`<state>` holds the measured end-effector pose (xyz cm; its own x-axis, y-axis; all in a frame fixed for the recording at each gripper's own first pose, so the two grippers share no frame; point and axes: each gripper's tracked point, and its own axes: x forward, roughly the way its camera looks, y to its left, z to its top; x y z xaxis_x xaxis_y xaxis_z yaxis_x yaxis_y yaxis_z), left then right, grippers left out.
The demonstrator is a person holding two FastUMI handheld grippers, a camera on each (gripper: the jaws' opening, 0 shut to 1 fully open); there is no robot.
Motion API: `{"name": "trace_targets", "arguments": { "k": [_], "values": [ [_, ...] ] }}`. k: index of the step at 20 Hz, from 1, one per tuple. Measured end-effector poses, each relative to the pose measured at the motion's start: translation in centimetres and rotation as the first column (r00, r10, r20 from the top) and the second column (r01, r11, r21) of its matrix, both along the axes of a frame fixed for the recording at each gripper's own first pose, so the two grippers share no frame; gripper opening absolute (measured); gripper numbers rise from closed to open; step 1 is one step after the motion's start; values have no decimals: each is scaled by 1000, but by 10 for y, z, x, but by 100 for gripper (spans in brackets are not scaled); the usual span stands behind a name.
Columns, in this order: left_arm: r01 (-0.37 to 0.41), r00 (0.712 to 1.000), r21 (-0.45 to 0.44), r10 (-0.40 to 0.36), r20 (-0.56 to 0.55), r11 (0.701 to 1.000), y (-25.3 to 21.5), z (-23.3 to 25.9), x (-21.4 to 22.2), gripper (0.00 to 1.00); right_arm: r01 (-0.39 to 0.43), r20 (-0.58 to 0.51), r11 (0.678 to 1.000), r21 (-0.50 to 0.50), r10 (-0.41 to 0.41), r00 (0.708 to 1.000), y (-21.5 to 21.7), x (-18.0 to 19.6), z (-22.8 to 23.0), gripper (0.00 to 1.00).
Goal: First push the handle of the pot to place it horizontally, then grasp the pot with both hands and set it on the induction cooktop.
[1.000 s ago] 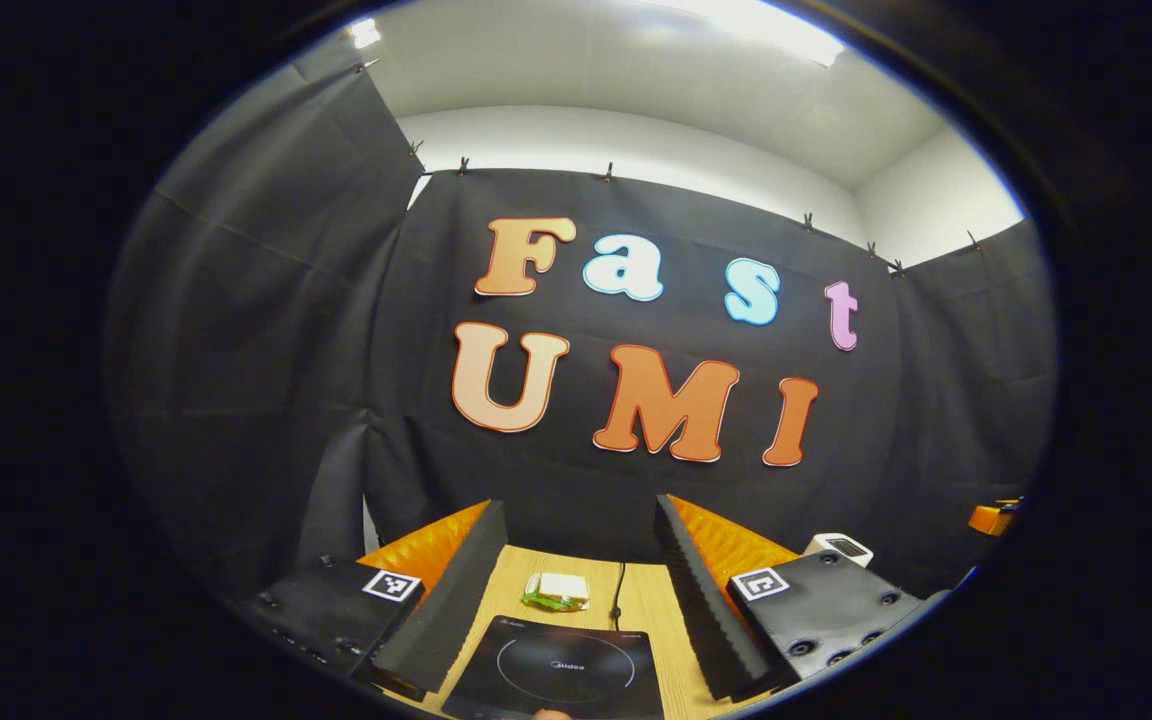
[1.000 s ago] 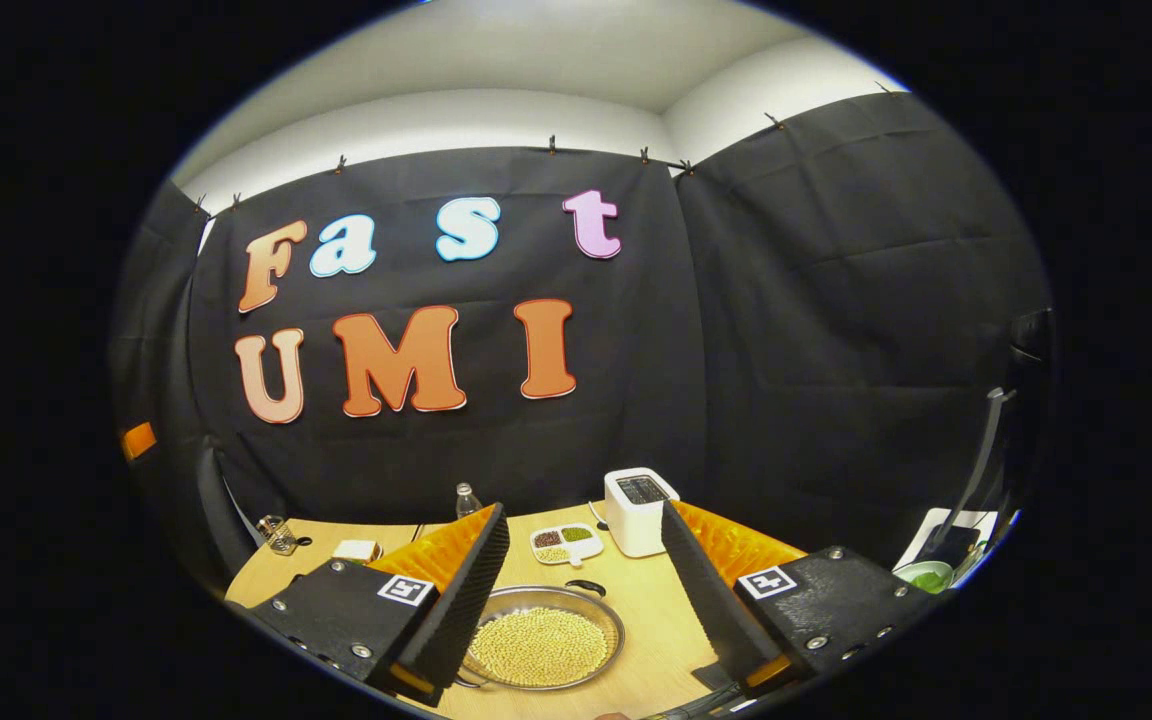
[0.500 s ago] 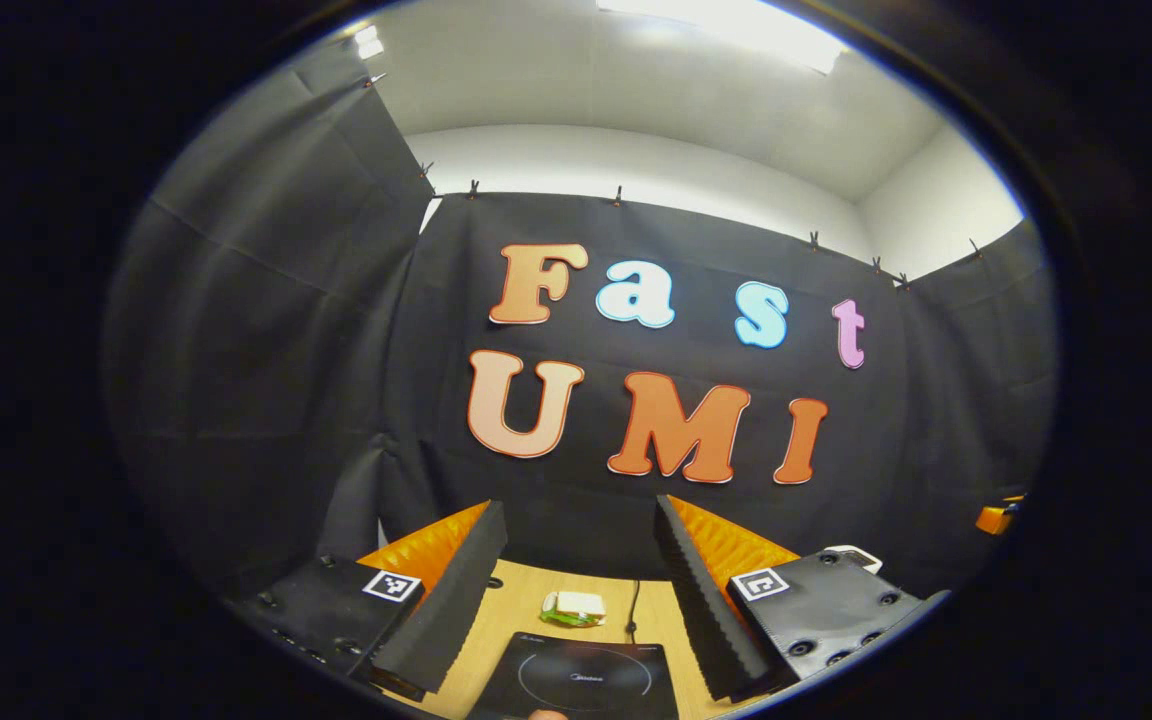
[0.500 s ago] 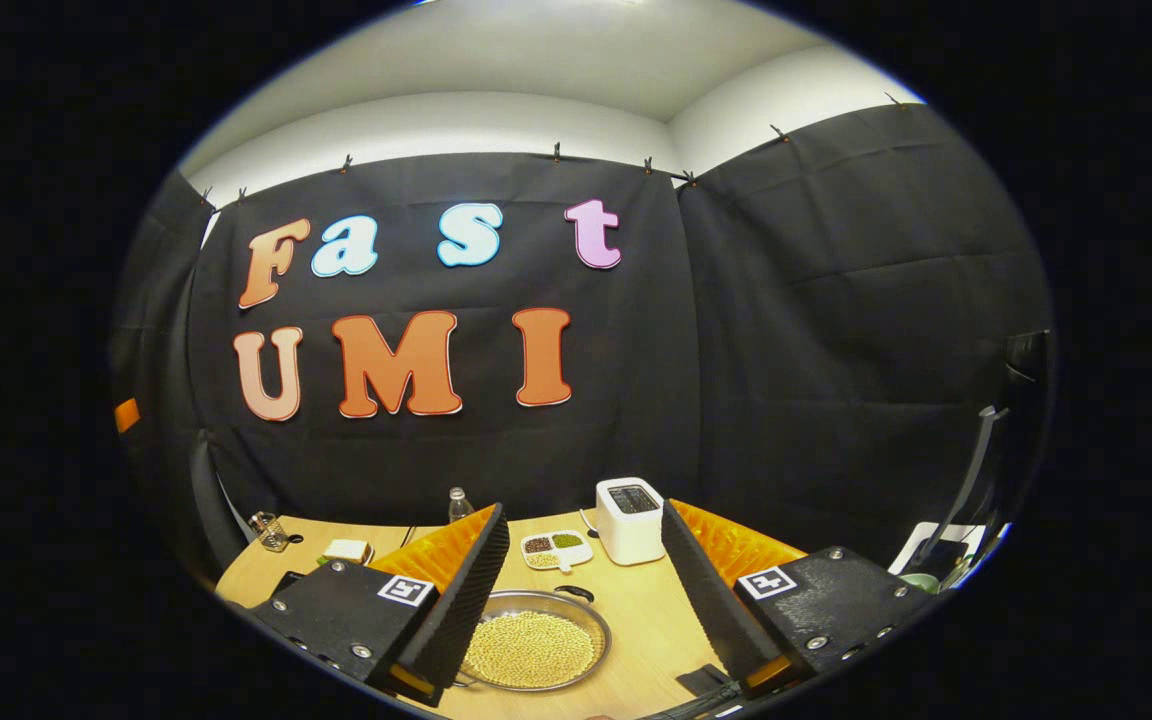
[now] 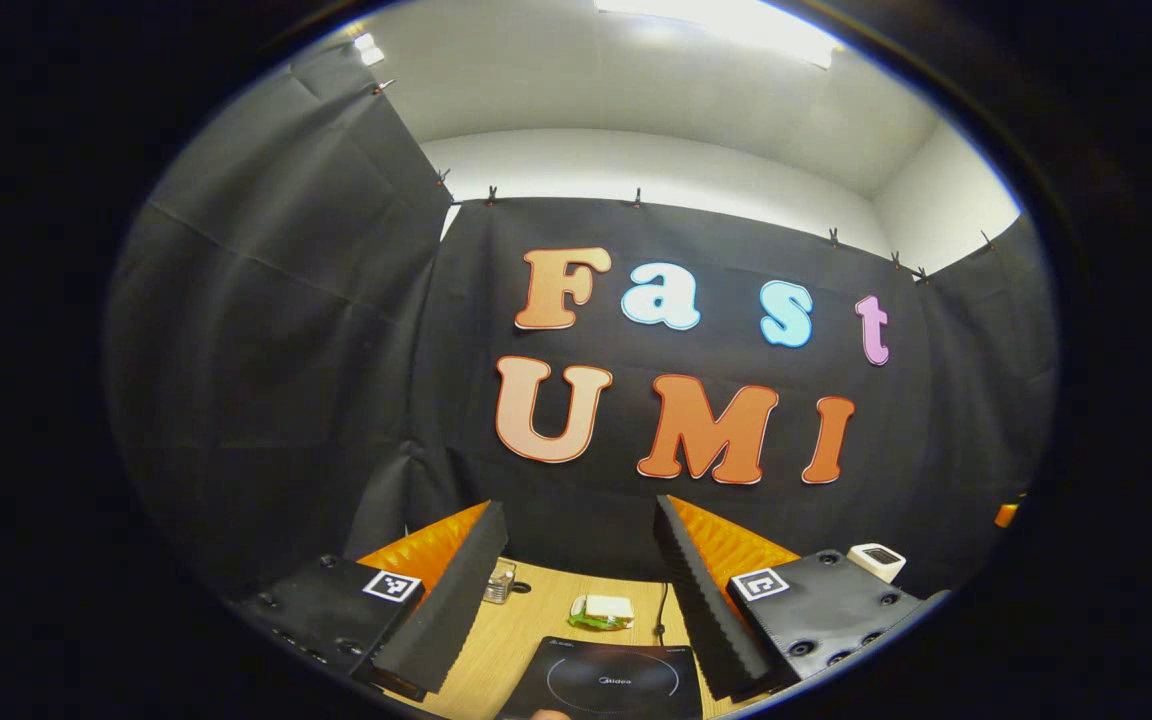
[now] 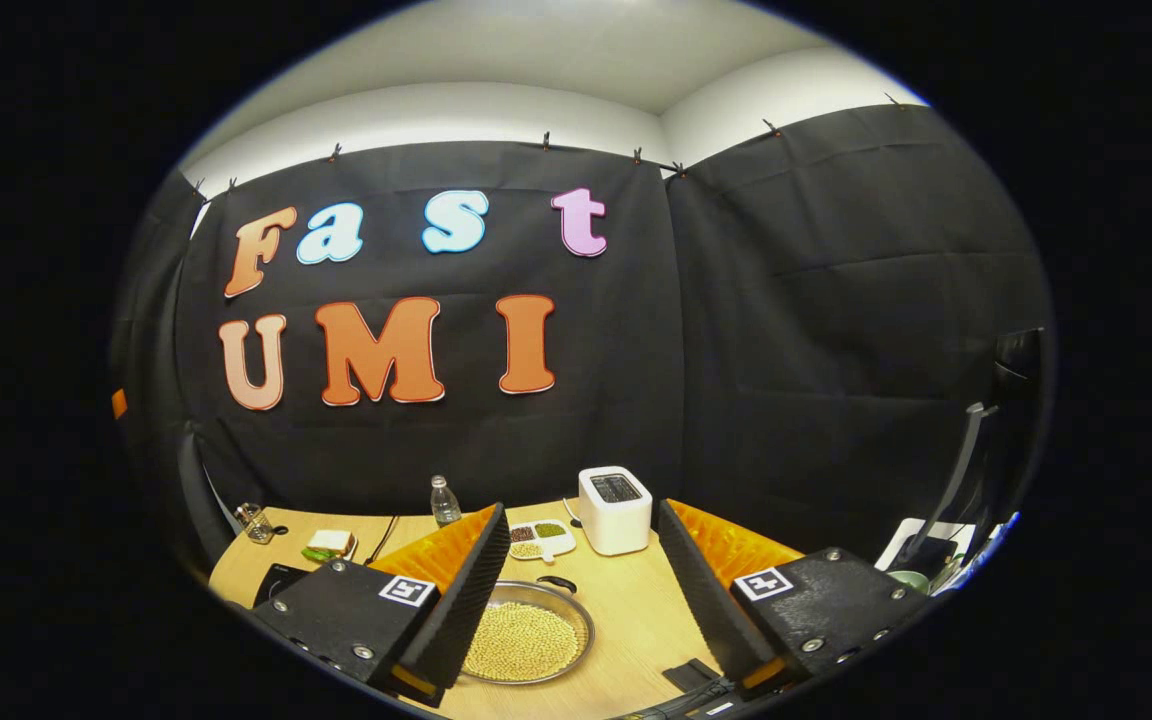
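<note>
Pot, a shallow round steel pan full of pale yellow beans [image 6: 526,640], sits on the wooden counter [image 6: 626,610] just ahead of our right gripper [image 6: 576,590], partly behind its left finger; a short dark handle [image 6: 562,583] shows on its far rim. Flat black induction cooktop [image 5: 611,680] lies between the fingers of our left gripper [image 5: 576,590]. Both sets of fingers are spread wide and hold nothing. Our call: nothing started yet. We'd lower the right gripper, nudge the handle sideways with one fingertip, slow, so the beans don't spill. White toaster [image 6: 616,508] stands well behind the pot.
</note>
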<state>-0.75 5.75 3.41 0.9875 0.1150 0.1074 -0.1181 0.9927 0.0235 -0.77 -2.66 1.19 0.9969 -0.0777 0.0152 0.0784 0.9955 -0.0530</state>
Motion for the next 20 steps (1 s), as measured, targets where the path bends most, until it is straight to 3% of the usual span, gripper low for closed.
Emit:
{"name": "trace_targets", "arguments": {
  "k": [4,5,8,12,16,20],
  "values": [
    [18,1000,1,-18,7,1000,-5,-2,8,97,-17,-25,1000,-21,17,1000,6,-1,-14,74],
    [25,1000,0,-25,-3,1000,-8,-6,10,97,-31,-34,999,-15,30,999,10,-2,-18,75],
    [32,999,6,-32,-27,999,-14,-15,13,97,-59,-66,998,20,61,996,18,2,-32,45],
    [28,999,-5,-28,-36,1000,-18,-23,17,97,-86,-136,996,40,91,987,33,6,-67,19],
    [14,998,-71,-18,-53,997,-19,-43,18,97,-142,-226,989,35,146,963,54,8,-116,8],
    [-16,999,-20,16,-42,1000,-14,-37,18,97,-197,-300,980,42,200,933,73,7,-153,0]
  ]
}}
